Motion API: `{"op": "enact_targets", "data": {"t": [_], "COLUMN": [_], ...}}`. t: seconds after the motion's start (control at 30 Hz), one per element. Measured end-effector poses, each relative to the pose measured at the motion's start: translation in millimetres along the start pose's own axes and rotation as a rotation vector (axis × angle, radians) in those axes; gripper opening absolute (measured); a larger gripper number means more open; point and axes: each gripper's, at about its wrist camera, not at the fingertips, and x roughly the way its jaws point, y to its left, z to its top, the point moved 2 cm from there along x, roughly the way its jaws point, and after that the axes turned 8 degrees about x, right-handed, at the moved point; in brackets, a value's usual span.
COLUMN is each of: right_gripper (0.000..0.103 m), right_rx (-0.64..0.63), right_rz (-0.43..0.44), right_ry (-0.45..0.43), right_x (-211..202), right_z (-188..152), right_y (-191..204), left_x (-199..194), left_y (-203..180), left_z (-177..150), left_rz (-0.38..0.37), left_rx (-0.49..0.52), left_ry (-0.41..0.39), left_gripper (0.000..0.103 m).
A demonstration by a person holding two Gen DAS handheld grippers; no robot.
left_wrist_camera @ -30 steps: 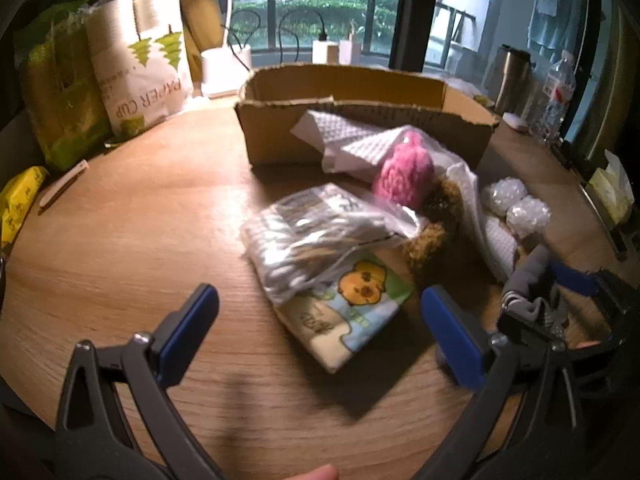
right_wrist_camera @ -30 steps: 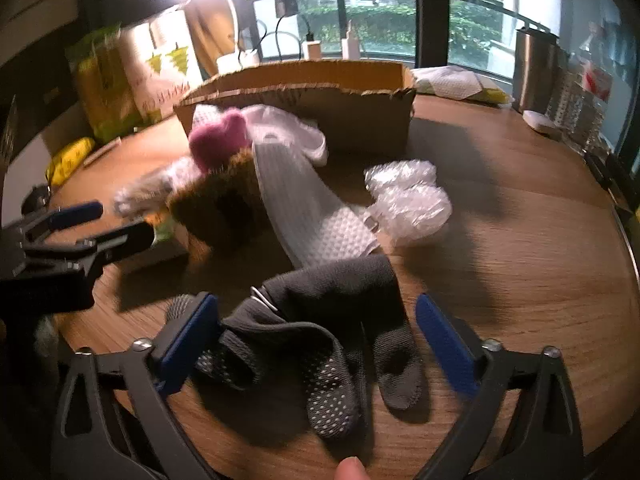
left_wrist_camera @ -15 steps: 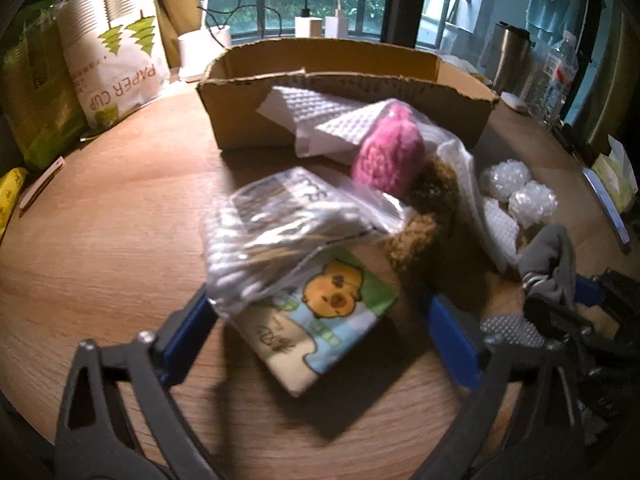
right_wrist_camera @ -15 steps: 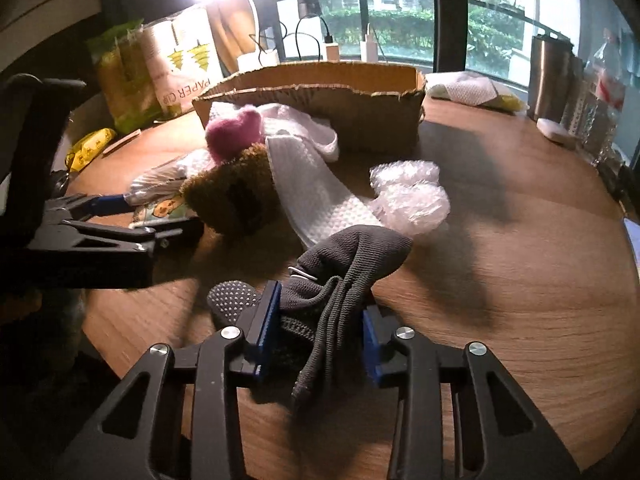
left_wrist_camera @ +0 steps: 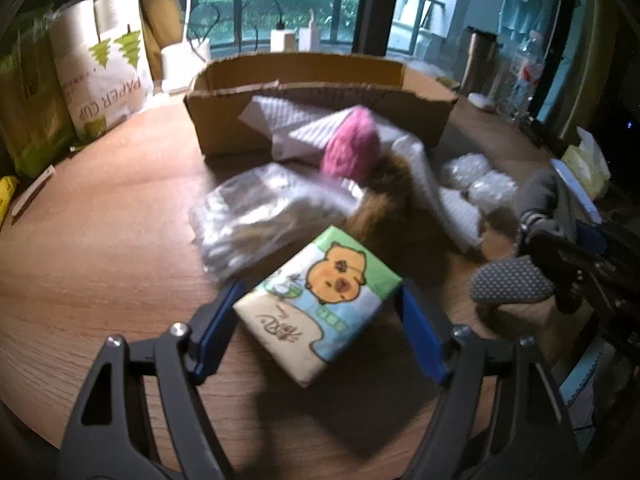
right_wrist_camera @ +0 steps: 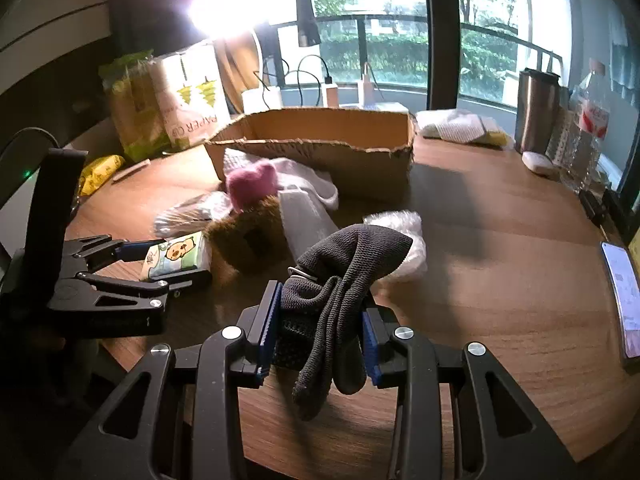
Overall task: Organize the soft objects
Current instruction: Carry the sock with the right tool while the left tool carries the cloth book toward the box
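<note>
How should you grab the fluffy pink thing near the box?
Pinch the pink knitted ball across its rounded middle, coming down from above. It sits high in the pile, on the brown fuzzy toy and against the white textured cloth, so its top and sides are free. A side approach looks crowded.

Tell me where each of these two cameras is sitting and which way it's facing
Left wrist: on the left gripper, looking along its fingers over the tissue pack toward the cardboard box; the right gripper shows at right.
Right wrist: on the right gripper, looking over the grey socks toward the box; the left gripper shows at left.
Shared: box, tissue pack, pink knit ball, wooden table.
</note>
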Motion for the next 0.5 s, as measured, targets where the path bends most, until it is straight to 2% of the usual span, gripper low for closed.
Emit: {"op": "enact_targets", "data": {"t": [0.5], "right_gripper": [0.038], "right_rx": [-0.02], "right_rz": [0.015], "right_ry": [-0.094], "right_x": [-26], "right_z": [30], "right_y": [0], "left_x": [-51], "left_y": [-18], "left_z": [28], "left_rz": [-0.024], "left_rx": [0.062], "left_ry": [-0.144], "left_gripper": [0.077]}}
